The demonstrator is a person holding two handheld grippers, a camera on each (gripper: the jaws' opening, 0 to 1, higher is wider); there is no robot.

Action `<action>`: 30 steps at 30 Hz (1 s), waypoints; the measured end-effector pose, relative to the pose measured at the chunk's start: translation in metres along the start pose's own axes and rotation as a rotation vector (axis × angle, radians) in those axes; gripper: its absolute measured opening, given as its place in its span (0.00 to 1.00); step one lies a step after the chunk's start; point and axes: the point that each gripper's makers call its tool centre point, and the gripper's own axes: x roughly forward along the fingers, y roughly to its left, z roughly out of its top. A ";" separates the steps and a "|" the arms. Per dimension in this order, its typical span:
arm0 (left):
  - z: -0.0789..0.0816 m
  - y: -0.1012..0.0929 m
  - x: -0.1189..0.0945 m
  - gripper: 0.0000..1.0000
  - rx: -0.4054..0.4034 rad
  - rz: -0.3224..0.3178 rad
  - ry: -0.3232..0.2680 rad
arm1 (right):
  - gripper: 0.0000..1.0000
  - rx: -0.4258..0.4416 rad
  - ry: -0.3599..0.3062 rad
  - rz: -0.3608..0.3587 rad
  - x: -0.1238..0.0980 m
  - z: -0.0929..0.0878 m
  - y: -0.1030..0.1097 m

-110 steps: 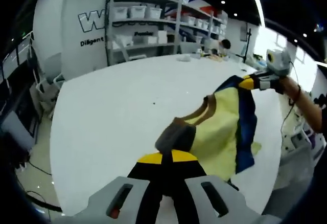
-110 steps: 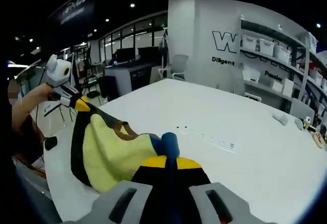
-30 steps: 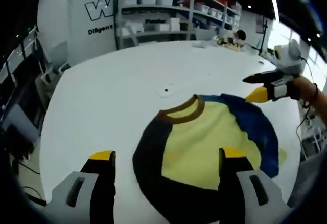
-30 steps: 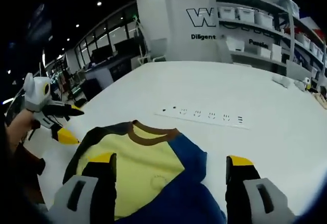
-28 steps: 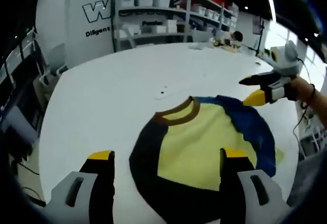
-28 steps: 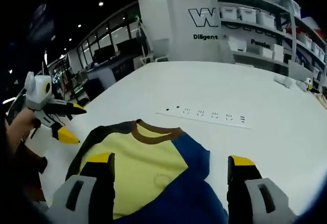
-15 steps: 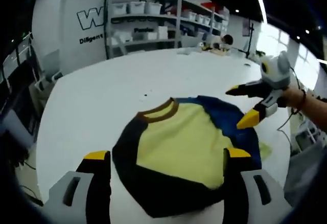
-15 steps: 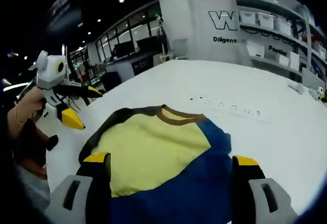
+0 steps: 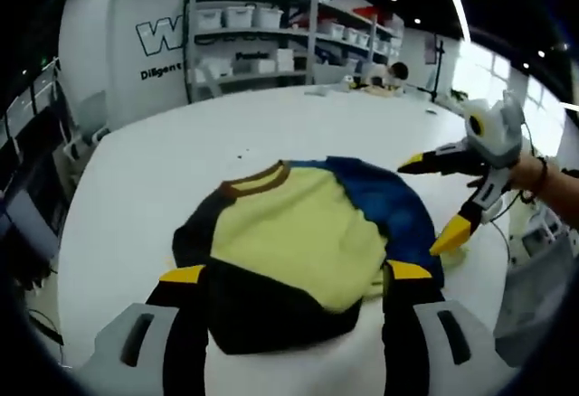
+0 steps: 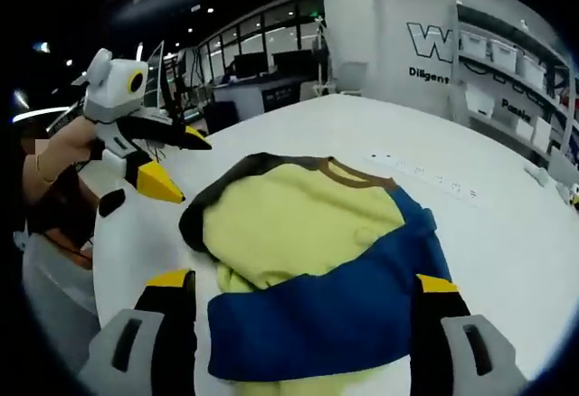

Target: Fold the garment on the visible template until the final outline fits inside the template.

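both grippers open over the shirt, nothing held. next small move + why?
Probably bring the right gripper down onto the blue sleeve and pinch its near edge to fold it inward. The garment lies spread on the white table, both grippers stand open with nothing in them, and the left gripper hovers over the dark sleeve.

garment (image 9: 298, 233): soft matt cloth | table (image 9: 163, 170): smooth white, slight sheen
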 end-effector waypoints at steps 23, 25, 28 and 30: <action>-0.062 -0.009 0.005 0.29 -0.202 0.040 0.103 | 0.53 -0.045 0.050 -0.015 0.000 -0.054 0.059; -0.065 -0.012 0.008 0.26 -0.268 0.022 0.097 | 0.48 -0.028 0.059 -0.016 0.003 -0.059 0.060; -0.070 -0.012 0.009 0.18 -0.292 0.021 0.096 | 0.43 -0.019 0.069 -0.031 0.005 -0.065 0.059; -0.071 -0.013 0.010 0.12 -0.302 0.021 0.094 | 0.38 -0.035 0.082 -0.043 0.005 -0.069 0.057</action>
